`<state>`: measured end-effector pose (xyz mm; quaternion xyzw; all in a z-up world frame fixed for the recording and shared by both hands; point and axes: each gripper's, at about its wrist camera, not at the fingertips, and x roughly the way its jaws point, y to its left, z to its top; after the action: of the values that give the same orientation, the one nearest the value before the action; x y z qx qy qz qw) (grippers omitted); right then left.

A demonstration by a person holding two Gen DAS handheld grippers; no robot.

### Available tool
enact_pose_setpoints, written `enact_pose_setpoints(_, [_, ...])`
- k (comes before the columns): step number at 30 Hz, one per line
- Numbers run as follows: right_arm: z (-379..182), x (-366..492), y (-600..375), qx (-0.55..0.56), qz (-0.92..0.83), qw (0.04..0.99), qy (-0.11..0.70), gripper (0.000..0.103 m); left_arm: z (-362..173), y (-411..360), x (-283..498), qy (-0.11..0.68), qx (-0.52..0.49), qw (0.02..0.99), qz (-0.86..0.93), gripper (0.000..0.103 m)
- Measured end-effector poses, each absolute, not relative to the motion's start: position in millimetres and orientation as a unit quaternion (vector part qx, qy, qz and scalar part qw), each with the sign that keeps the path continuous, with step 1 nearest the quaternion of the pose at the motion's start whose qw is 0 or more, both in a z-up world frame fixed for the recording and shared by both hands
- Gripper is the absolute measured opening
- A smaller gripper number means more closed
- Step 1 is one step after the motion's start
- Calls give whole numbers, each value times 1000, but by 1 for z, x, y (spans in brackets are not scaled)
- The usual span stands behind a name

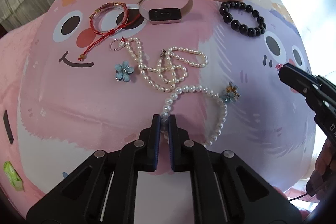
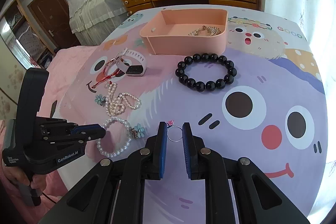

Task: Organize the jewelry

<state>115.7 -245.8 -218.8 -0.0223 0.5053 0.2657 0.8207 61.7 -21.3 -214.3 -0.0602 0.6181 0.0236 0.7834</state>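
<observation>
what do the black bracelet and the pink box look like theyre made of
Black bracelet: round glossy beads with bright highlights, probably polished stone or glass; cannot tell which. Pink box: smooth, matte, thin even walls, looks like moulded plastic.

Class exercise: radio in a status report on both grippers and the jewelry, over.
Left gripper shut on pearl bracelet. Right gripper open, straddling ring on the table. Pink box ahead, gold piece already inside. Black bead bracelet lies between ring and box.

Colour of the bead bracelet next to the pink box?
Glossy black bead bracelet, clearest in the right wrist view.
</observation>
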Motion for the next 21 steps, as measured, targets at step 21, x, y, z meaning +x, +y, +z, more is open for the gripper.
enact_pose_setpoints(21, [-164,155,-215,20,276,860,430,14,-87,-34,112,535,-57,838,-91,5])
